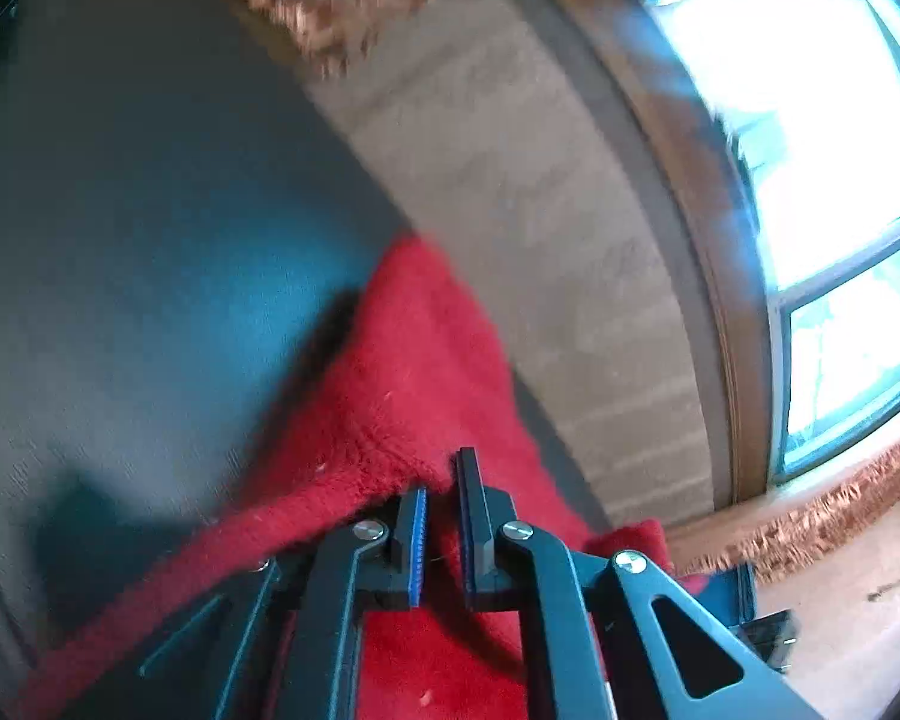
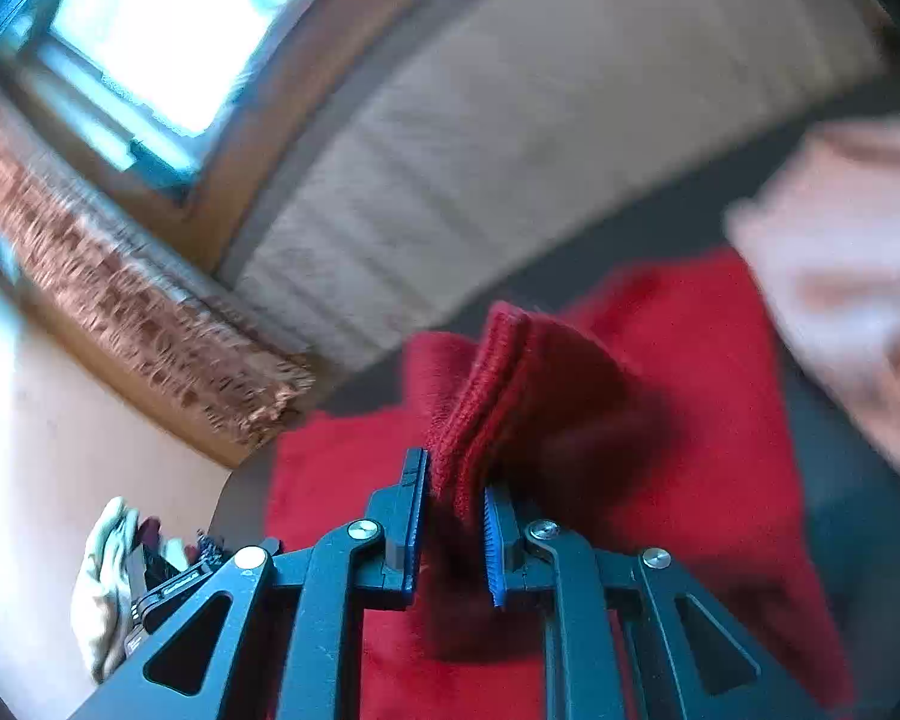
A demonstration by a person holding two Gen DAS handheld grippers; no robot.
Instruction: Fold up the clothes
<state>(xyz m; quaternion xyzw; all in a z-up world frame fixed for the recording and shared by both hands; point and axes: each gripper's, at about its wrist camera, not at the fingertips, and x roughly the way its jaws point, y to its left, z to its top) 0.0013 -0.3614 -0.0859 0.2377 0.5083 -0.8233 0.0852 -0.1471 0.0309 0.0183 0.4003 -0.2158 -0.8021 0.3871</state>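
I've got the soft, floppy red knit sweater [image 2: 678, 360] on the dark desk [image 1: 150, 180], left gripper [image 1: 441, 528] pinching its edge, right gripper [image 2: 456, 534] clamped on a bunched ribbed fold; seams grip best.

Daylight glare from blown-out window [image 1: 810, 120], heavy motion blur, fisheye bending at edges, dark shadows beside red cloth [image 1: 402, 372]
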